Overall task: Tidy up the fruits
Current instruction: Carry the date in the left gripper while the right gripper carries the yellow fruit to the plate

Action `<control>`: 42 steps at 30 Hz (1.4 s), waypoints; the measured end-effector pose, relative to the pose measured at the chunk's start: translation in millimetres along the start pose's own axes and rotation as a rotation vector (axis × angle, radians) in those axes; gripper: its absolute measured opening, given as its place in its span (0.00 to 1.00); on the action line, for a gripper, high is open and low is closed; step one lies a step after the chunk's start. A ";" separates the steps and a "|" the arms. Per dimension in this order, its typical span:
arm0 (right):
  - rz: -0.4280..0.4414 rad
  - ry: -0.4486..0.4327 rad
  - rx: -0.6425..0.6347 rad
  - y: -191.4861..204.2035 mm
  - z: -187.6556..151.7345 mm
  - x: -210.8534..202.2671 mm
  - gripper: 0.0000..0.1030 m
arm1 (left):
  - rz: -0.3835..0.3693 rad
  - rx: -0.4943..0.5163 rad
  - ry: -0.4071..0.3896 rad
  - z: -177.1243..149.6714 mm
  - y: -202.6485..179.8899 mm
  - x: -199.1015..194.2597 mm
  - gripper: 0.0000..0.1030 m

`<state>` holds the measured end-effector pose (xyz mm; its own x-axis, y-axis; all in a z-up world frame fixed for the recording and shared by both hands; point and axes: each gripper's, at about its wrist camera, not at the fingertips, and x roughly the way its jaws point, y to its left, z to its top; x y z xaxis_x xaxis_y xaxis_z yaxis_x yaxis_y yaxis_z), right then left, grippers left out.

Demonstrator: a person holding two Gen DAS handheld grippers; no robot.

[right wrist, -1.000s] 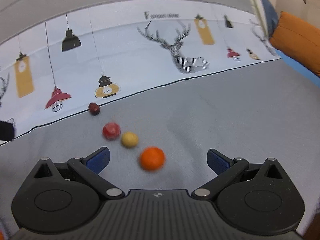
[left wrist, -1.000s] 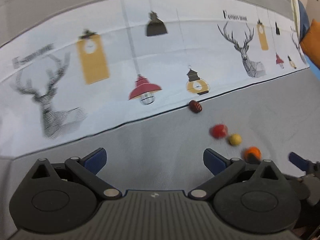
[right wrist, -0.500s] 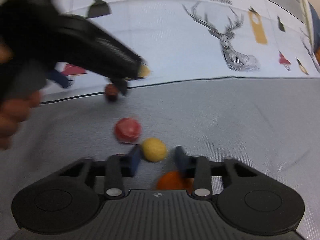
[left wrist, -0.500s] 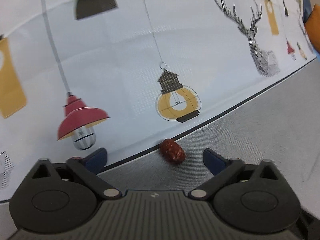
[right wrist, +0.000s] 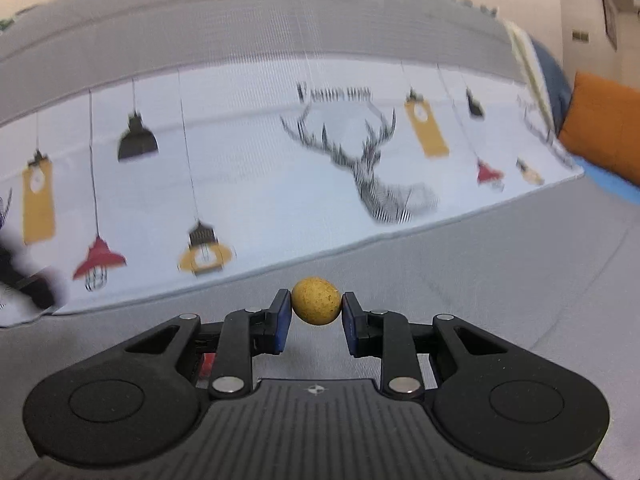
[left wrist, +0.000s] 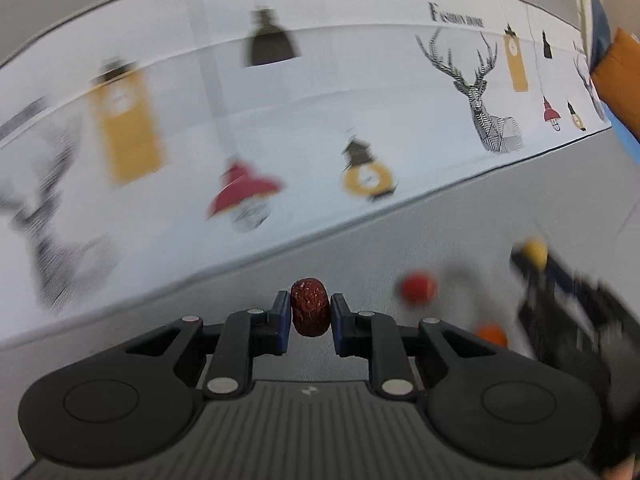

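Both grabs look done: our left gripper (left wrist: 311, 314) has its fingers clamped on the wrinkly red date (left wrist: 310, 306) at lower centre, right gripper (right wrist: 316, 317) pinching the yellow fruit (right wrist: 316, 300). Further out, the red fruit (left wrist: 418, 288) and orange fruit (left wrist: 491, 334) wait on the grey worktop (left wrist: 500, 208). Next we probably carry both somewhere together, gently.

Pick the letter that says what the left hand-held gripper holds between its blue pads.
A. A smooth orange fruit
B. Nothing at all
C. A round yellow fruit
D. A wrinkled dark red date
D: in the left wrist view the left hand-held gripper has its pads pressed on a wrinkled dark red date, while the round yellow fruit sits in the right hand-held gripper.
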<state>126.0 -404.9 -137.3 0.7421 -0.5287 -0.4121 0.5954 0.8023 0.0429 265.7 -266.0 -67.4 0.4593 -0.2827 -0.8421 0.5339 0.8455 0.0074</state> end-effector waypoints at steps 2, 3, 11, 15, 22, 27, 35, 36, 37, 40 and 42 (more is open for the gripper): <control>-0.024 -0.044 0.010 2.7 14.1 -23.6 0.28 | 0.019 -0.032 0.008 -25.5 14.0 -37.9 0.22; -0.015 -0.062 0.015 3.8 20.1 -37.6 0.28 | 0.030 -0.045 0.013 -37.7 21.9 -56.1 0.22; 0.308 0.005 -0.010 17.6 24.5 -208.9 0.28 | 0.084 -0.093 -0.017 -134.7 56.0 -193.4 0.22; 0.473 0.122 -0.040 36.9 8.3 -281.1 0.28 | 0.094 -0.120 -0.042 -183.9 69.1 -240.7 0.22; 0.622 0.150 -0.211 81.1 -13.2 -381.7 0.28 | 0.133 -0.187 -0.087 -272.4 95.1 -297.7 0.22; 0.665 0.108 -0.321 101.3 -16.7 -428.8 0.28 | 0.127 -0.252 -0.148 -317.9 105.0 -328.8 0.22; 0.667 0.096 -0.421 116.1 -24.7 -461.2 0.28 | 0.085 -0.307 -0.203 -347.3 108.4 -345.3 0.22; 0.662 0.094 -0.423 117.4 -24.5 -462.1 0.28 | 0.075 -0.313 -0.211 -348.8 110.0 -347.5 0.22; 0.659 0.093 -0.423 118.6 -24.6 -463.5 0.28 | 0.062 -0.323 -0.219 -350.4 112.5 -350.0 0.22; 0.660 0.103 -0.412 121.3 -25.0 -465.1 0.28 | 0.061 -0.338 -0.231 -353.3 118.2 -353.9 0.22; 0.668 0.106 -0.405 123.9 -24.7 -465.3 0.28 | 0.066 -0.344 -0.228 -354.2 123.3 -355.3 0.22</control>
<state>-153.1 -52.6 37.3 0.8575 0.1138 -0.5018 -0.1399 0.9901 -0.0145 -83.1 99.1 41.6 0.6509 -0.2829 -0.7045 0.2471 0.9564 -0.1558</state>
